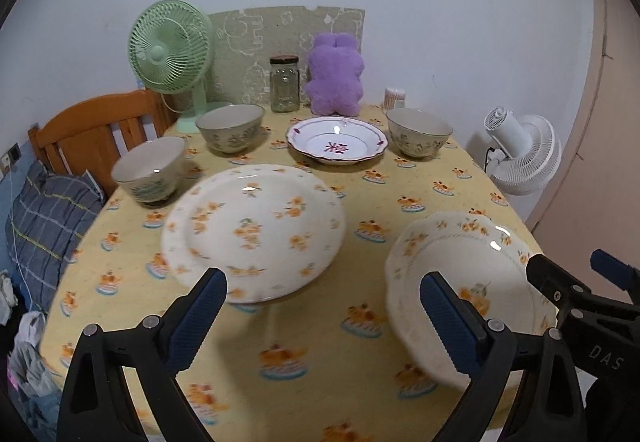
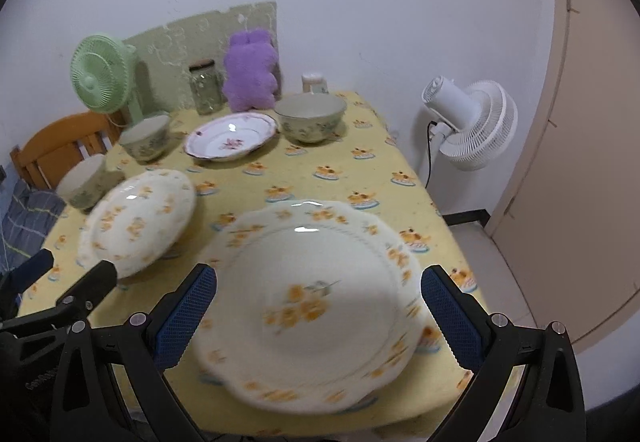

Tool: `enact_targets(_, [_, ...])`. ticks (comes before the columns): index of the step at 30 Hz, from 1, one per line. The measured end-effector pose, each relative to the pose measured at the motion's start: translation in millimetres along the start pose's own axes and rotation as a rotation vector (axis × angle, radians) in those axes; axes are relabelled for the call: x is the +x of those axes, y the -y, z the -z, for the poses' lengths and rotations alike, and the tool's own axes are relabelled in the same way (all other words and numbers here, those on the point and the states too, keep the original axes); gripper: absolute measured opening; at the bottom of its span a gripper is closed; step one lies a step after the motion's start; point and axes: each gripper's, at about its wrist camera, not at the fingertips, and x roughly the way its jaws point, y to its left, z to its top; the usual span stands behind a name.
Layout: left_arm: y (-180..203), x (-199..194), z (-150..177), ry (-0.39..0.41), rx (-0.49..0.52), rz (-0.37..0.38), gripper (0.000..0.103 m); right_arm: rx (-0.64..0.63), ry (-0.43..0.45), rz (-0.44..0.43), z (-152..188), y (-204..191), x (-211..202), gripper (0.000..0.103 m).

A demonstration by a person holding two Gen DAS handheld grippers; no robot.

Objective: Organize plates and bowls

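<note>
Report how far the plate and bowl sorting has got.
Done: nothing looks stacked yet. Three bowls and the red-trimmed plate sit apart on the table.

In hand: nothing gripped. The left gripper is open before the orange-flowered plate; the right gripper is open around the scalloped plate.

Left: gathering all plates and bowls.

both wrist cams look forward and down over the table (image 1: 256, 330), near edge; left cam sits left of right cam. shared: purple plush (image 1: 335, 73) (image 2: 251, 71) at far edge.
</note>
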Motion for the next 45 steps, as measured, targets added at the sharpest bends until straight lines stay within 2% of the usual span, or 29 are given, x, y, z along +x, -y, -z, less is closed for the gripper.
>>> enact_targets(4, [26,28,0,-0.054,-0.011,-0.013,0.096,-0.021,-0.039,-0.004,-6,26,30,0.103])
enact_targets(8, [48,53,7,-0.115,-0.002,-0.028,0.094,-0.028,-0.099,-0.028,-4,42,57,0.098])
enact_targets(13, [62,78,15,-0.179,-0.019,-0.041,0.09,-0.038,-0.162,-0.043,1,55,84,0.097])
enact_targets(16, [67,90,20,-0.217,-0.028,-0.047,0.089,-0.049,-0.199,-0.058,5,59,98,0.092])
enact_targets(20, [73,102,26,-0.264,-0.023,-0.057,0.081,-0.051,-0.24,-0.072,10,63,110,0.087])
enact_targets(24, [80,103,29,-0.266,-0.013,-0.051,0.08,-0.047,-0.287,-0.105,15,65,120,0.077])
enact_targets(28, [88,104,29,-0.276,0.009,-0.042,0.08,-0.054,-0.295,-0.14,14,63,121,0.069])
enact_targets(29, [89,105,27,-0.281,0.014,-0.043,0.08,-0.065,-0.293,-0.145,13,60,121,0.064])
enact_targets(33, [87,110,22,-0.31,-0.006,-0.035,0.079,-0.06,-0.313,-0.145,8,59,125,0.064])
enact_targets(45, [76,124,7,-0.326,-0.024,-0.065,0.077,-0.047,-0.349,-0.142,-14,46,146,0.064])
